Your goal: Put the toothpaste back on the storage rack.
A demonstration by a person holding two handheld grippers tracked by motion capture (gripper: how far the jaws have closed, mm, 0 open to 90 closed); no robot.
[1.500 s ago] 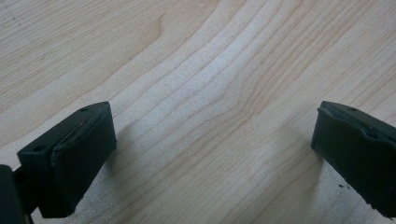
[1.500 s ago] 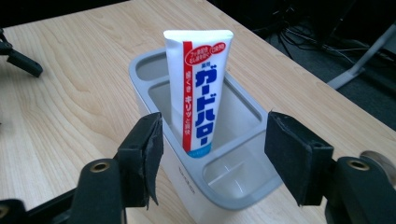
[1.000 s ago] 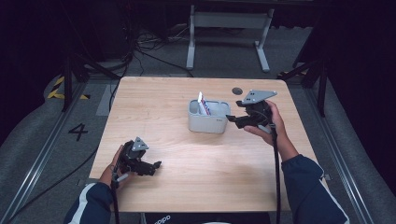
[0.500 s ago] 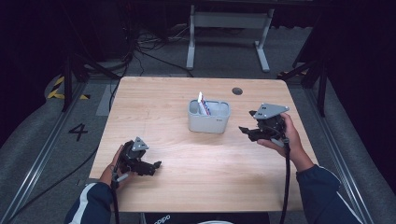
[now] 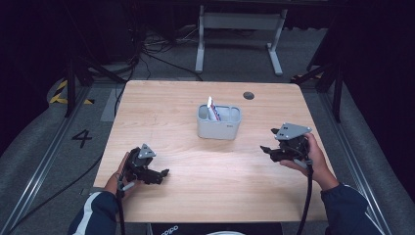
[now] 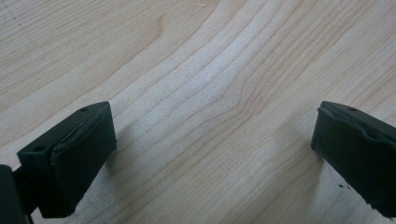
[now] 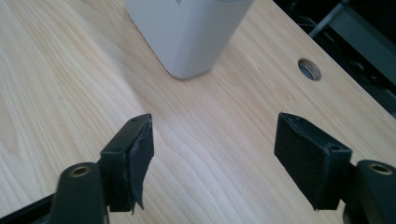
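A pale wooden worktop (image 5: 195, 196) stands in a dark room over grey flooring strung with black cables, a white metal stand (image 5: 238, 29) behind it. The right gripper (image 5: 265, 149), its fingers released with only bare wood between them, has just been opening further as it hangs low over the worktop's right side; its jaws point toward the grey plastic two-compartment holder (image 5: 219, 128) at the centre, from which it stands well apart. In the right gripper view the black fingers (image 7: 135, 158) frame the holder's rounded corner (image 7: 191, 32) ahead and a round cable hole (image 7: 309, 69) in the board beyond. A white tube with a red and blue print (image 5: 212, 110) stands tilted in the holder's left compartment. The left gripper (image 5: 164, 173), fingers likewise spread and empty, rests near the front left of the worktop; in the left gripper view its pads (image 6: 84, 158) sit close above plain wood grain. Dark sleeves enter from the near edge.
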